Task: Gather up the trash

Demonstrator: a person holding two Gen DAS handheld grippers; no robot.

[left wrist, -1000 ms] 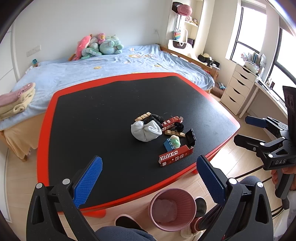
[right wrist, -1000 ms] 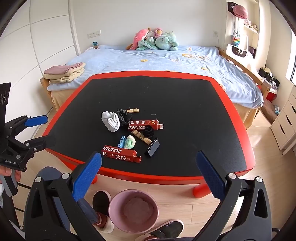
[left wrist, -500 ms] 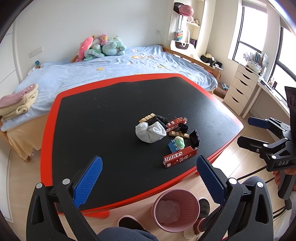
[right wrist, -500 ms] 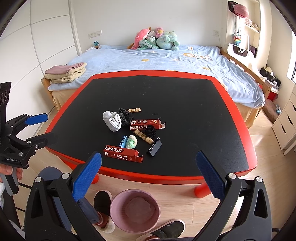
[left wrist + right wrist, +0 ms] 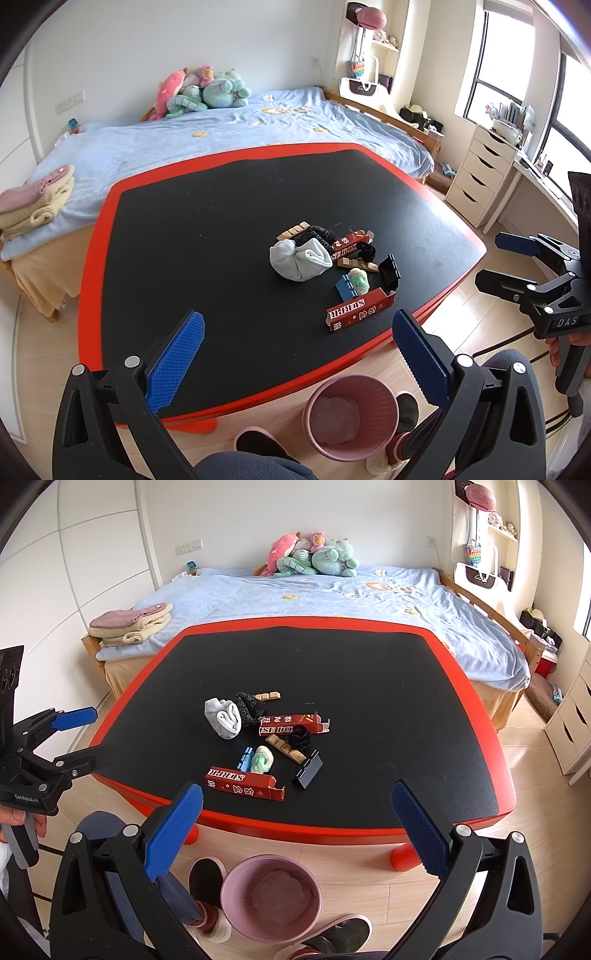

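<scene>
A small pile of items lies on the black table (image 5: 207,236) (image 5: 388,686) with a red rim: a red box (image 5: 360,309) (image 5: 243,783) nearest the front edge, a second red box (image 5: 345,246) (image 5: 291,724), a white sock ball (image 5: 300,258) (image 5: 223,718), a green wad (image 5: 359,278) (image 5: 261,759), a black clip (image 5: 389,272) (image 5: 308,770) and wooden pieces. A pink bin (image 5: 351,417) (image 5: 271,897) stands on the floor below the front edge. My left gripper (image 5: 295,354) (image 5: 70,738) is open and empty. My right gripper (image 5: 295,827) (image 5: 506,258) is open and empty, off the table.
A bed with blue cover (image 5: 332,602), plush toys (image 5: 314,559) and folded towels (image 5: 129,624) stands behind the table. White drawers (image 5: 484,173) stand at the right. The person's feet in slippers (image 5: 207,878) flank the bin.
Both grippers have drifted slightly; the pile sits a little further right in the left wrist view. Nothing was grasped and the items have not moved.
</scene>
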